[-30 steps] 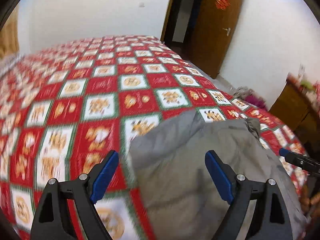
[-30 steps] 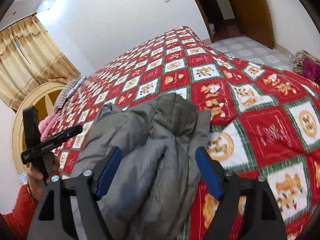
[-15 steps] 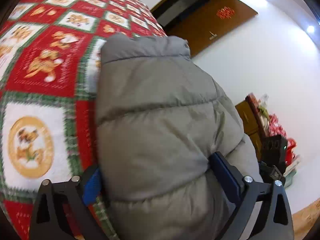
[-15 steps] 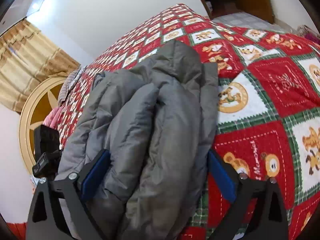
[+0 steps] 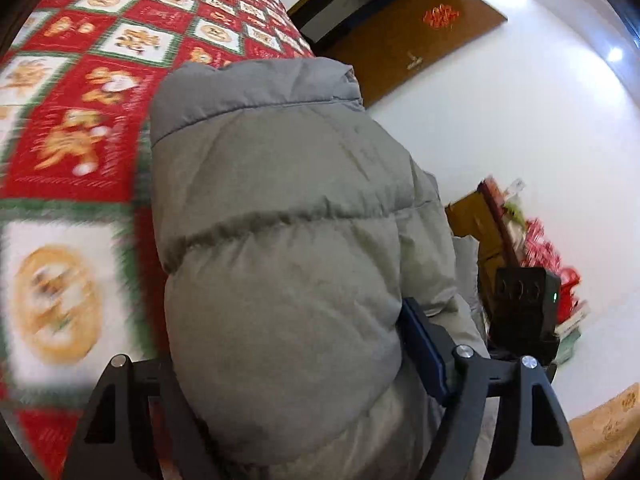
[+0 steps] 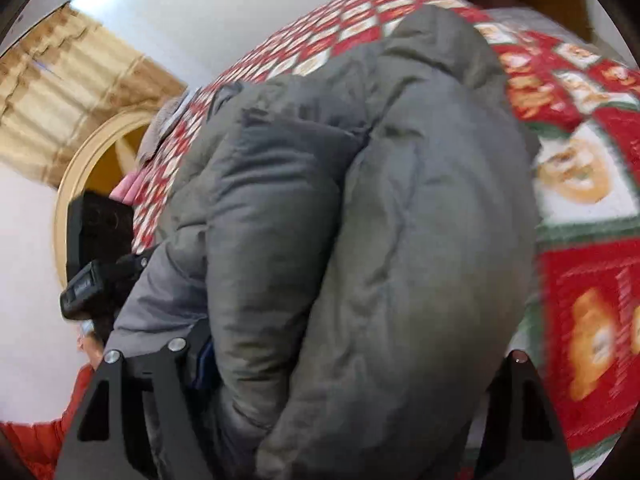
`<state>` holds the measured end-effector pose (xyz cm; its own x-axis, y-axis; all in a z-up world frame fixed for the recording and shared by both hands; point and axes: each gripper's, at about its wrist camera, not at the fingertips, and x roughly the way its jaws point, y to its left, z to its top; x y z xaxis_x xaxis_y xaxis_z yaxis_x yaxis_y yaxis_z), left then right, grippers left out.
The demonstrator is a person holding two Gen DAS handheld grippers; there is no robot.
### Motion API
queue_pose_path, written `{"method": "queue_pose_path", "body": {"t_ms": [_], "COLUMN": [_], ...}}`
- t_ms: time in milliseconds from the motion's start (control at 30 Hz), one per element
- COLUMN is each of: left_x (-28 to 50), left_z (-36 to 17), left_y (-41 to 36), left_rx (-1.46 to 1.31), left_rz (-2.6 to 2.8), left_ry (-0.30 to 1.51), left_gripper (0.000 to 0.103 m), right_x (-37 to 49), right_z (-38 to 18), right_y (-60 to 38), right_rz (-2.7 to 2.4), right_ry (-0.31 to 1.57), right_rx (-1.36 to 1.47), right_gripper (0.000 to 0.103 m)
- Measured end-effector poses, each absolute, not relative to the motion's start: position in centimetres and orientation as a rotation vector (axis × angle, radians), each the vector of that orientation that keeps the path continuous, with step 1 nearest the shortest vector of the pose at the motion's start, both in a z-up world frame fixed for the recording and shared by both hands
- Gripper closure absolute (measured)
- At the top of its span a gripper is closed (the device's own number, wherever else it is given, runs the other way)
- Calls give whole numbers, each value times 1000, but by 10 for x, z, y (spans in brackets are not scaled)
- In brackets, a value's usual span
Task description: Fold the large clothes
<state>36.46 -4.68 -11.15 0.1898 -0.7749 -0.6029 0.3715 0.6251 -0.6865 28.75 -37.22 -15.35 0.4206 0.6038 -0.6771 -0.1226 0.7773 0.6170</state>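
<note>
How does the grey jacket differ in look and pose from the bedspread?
The grey jacket is one plain colour; the bedspread is patterned in red, white and green squares. The jacket is puffy and quilted, bundled into a thick heap; the bedspread is spread out flat. Both are soft textiles.

right claw (image 6: pixel 344 364) closing around grey puffer jacket (image 6: pixel 360 208) on bedspread (image 6: pixel 592 248)

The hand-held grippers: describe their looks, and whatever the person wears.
Each hand-held gripper, left and right, has two black angular fingers with triangular cut-outs and silver bolts. A blue pad lines the inside of the fingers. Seen from the opposite wrist camera, each carries a boxy black camera block. The person wears a red-orange sleeve.
</note>
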Motion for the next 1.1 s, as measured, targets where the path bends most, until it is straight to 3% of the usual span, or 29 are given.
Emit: {"method": "queue_pose_path", "body": {"t_ms": [233, 333, 433, 500, 600, 933, 1100], "left_x": [312, 307, 305, 305, 306, 299, 294], "left_z": [-99, -109, -104, -102, -110, -117, -118], "left_y": [48, 67, 77, 74, 64, 55, 43], "left_rx": [-336, -323, -312, -286, -270, -217, -140], "left_rz": [-748, -655, -607, -597, -577, -532, -482], "left_ry": [1129, 1151, 1107, 1080, 1072, 1005, 965], "left_gripper": [25, 15, 14, 9, 3, 1, 1], "right_x": [241, 232, 225, 220, 222, 240, 230], "right_z": [-171, -168, -156, -144, -135, -172, -172], "right_y": [-293, -281, -291, -302, -317, -287, -285], "right_rz": [708, 648, 552, 491, 450, 513, 471], "right_ry": [1061, 1007, 989, 954, 945, 988, 971], "right_rx": [538, 484, 446, 405, 384, 405, 343], "right_gripper": [24, 17, 12, 5, 3, 1, 13]}}
